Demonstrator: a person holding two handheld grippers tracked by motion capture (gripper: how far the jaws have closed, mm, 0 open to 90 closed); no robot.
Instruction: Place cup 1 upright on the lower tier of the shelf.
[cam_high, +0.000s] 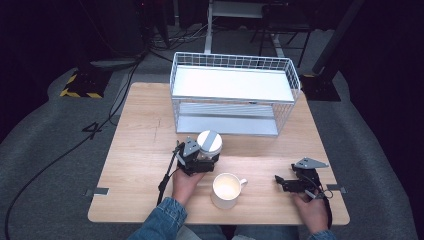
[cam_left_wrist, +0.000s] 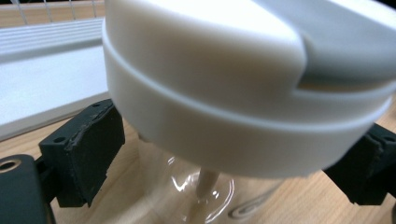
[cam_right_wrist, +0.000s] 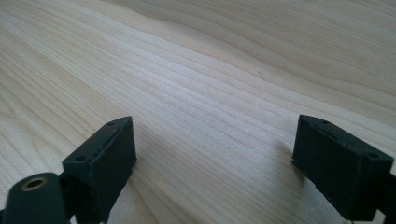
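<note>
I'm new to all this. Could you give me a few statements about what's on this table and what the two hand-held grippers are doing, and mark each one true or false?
1. The left gripper has a clear jar with a white lid between its jaws. True.
2. The white mug sits inside the wire basket. False: it stands on the wooden table, near the person's edge, between the two hands.
3. The right gripper holds the mug's handle. False: its jaws are apart with nothing between them, over bare wood.
4. The jar stands in front of the basket, not in it. True.
5. The mug lies on its side. False: it stands upright, mouth up.
</note>
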